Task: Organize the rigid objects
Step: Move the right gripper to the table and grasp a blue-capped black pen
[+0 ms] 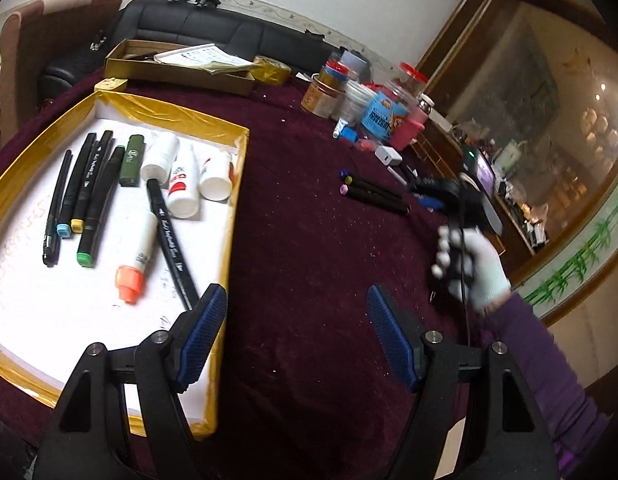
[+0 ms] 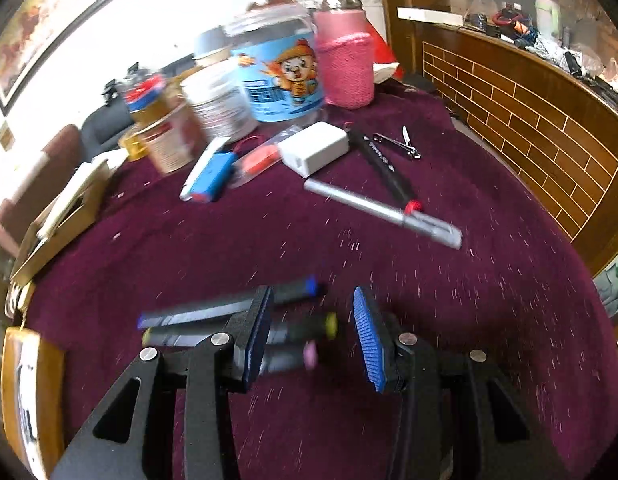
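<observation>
A gold-rimmed white tray [image 1: 235, 216] on the left holds several black markers [image 1: 93, 208], a green lighter and white bottles [image 1: 183, 188]. My left gripper [image 1: 297, 304] hangs open and empty over the tray's right rim and the maroon cloth. Three black markers [image 1: 375, 194] lie on the cloth at the right. A gloved hand [image 1: 475, 268] holds my right gripper [image 1: 423, 196] just past them. In the right wrist view the right gripper [image 2: 313, 312] stands open above these markers [image 2: 293, 328], whose blue, yellow and pink caps show between the fingers, with no pad touching them.
A silver pen [image 2: 381, 212], a black pen [image 2: 383, 164], a nail clipper [image 2: 401, 146], a white charger [image 2: 315, 148] and a blue tube [image 2: 209, 172] lie further back. Jars and a pink-sleeved bottle [image 2: 347, 68] crowd the far edge. A cardboard box [image 1: 177, 70] stands behind the tray.
</observation>
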`<state>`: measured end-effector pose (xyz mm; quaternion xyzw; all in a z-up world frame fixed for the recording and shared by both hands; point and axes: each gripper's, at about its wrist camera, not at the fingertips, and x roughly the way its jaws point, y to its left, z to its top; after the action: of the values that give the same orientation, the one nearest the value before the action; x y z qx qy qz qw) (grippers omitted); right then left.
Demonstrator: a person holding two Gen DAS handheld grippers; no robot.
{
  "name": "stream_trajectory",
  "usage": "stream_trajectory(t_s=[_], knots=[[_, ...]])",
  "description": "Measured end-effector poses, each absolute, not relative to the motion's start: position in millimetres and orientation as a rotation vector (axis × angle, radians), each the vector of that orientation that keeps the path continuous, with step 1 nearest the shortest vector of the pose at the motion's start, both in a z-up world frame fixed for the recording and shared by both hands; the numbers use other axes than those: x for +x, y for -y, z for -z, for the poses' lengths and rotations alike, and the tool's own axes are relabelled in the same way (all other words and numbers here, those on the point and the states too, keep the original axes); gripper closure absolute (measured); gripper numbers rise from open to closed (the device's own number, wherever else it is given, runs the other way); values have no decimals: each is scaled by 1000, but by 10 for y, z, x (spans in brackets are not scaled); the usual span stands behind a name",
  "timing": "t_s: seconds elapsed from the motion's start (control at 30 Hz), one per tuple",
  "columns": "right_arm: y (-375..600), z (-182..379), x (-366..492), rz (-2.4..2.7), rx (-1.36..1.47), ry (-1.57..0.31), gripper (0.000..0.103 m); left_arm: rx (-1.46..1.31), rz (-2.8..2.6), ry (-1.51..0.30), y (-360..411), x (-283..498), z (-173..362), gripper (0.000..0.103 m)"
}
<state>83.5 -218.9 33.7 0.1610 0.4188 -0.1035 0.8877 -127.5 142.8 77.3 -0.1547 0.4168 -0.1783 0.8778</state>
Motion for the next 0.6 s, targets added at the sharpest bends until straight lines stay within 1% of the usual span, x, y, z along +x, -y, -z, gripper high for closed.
stream_trajectory(t_s=[0.1, 0.13, 0.17, 0.23, 0.33, 0.43, 0.53, 0.6], knots=[[2239, -209, 1025, 140, 401, -907, 66, -294, 371, -876, -1324, -1292, -775, 30], [2193, -143, 1095, 83, 404, -962, 65, -287, 372, -883, -1291, -1288, -762, 30], [2148, -147, 1067, 47, 390, -962, 59, -285, 377, -893, -1261, -1280, -745, 30], [2023, -158, 1015, -11, 347, -989, 59, -284, 388, -909, -1201, -1270, -716, 30], [1756, -173, 793, -72, 258, -1029, 59, -279, 392, -919, -1142, -1240, -688, 30], [1498, -185, 498, -134, 179, -1048, 64, -275, 403, -930, -1093, -1234, -650, 30], [1293, -178, 192, -173, 130, -1061, 63, -276, 409, -942, -1076, -1230, -617, 30], [1170, -184, 16, -224, 122, -1070, 61, -281, 413, -948, -1075, -1227, -604, 30]])
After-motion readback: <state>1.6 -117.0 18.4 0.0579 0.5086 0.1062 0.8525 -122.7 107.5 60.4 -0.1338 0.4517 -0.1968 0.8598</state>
